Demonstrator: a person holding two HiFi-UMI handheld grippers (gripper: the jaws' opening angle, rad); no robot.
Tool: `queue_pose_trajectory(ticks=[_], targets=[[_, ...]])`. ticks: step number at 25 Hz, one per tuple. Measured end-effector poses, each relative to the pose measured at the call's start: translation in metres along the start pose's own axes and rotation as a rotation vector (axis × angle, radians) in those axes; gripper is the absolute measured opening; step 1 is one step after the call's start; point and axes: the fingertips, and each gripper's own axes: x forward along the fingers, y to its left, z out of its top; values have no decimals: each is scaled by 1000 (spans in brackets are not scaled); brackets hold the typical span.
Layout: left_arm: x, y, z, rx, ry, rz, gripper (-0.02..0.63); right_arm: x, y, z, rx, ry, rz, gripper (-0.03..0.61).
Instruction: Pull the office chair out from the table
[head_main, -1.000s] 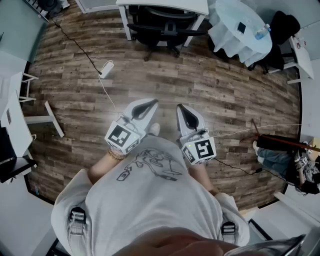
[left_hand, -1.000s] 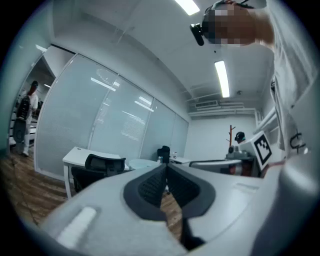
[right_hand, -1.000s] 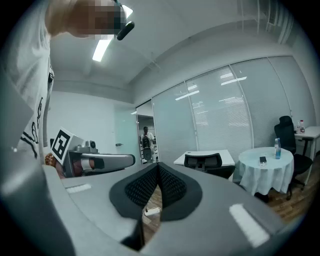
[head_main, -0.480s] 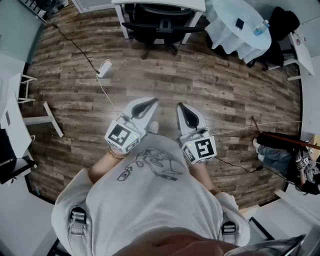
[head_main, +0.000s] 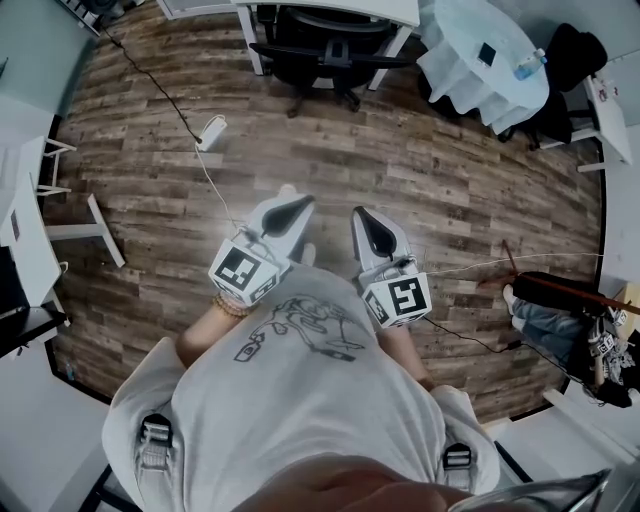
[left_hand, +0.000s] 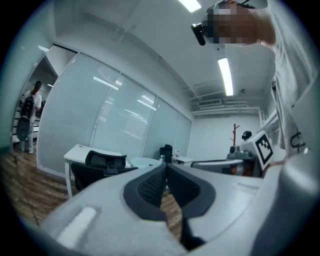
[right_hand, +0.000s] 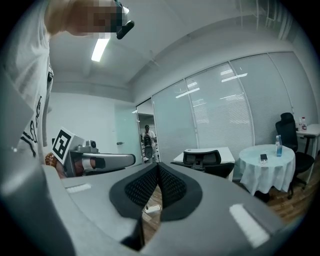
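Note:
A black office chair (head_main: 322, 45) stands tucked under a white table (head_main: 330, 10) at the far end of the room; it shows too in the left gripper view as the chair (left_hand: 102, 165) and in the right gripper view as the chair (right_hand: 205, 161). My left gripper (head_main: 303, 204) and right gripper (head_main: 360, 215) are held side by side close to my body, far from the chair. Both are shut with nothing between the jaws, the left gripper (left_hand: 166, 167) and right gripper (right_hand: 158, 166) pointing roughly level toward the chair.
A round table with a white cloth (head_main: 482, 60) and a bottle stands right of the chair, with a dark chair (head_main: 562, 62) beyond it. A white power strip (head_main: 210, 133) and cables lie on the wood floor. White desk legs (head_main: 95, 228) stand at left. A person (right_hand: 147, 141) stands in a doorway.

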Motion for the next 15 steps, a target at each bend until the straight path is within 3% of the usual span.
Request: queue_pose_trajectory(ticks=[15], targets=[[31,47,2,-15,-2,11,5,48,-29,4,-22,28,20,6]])
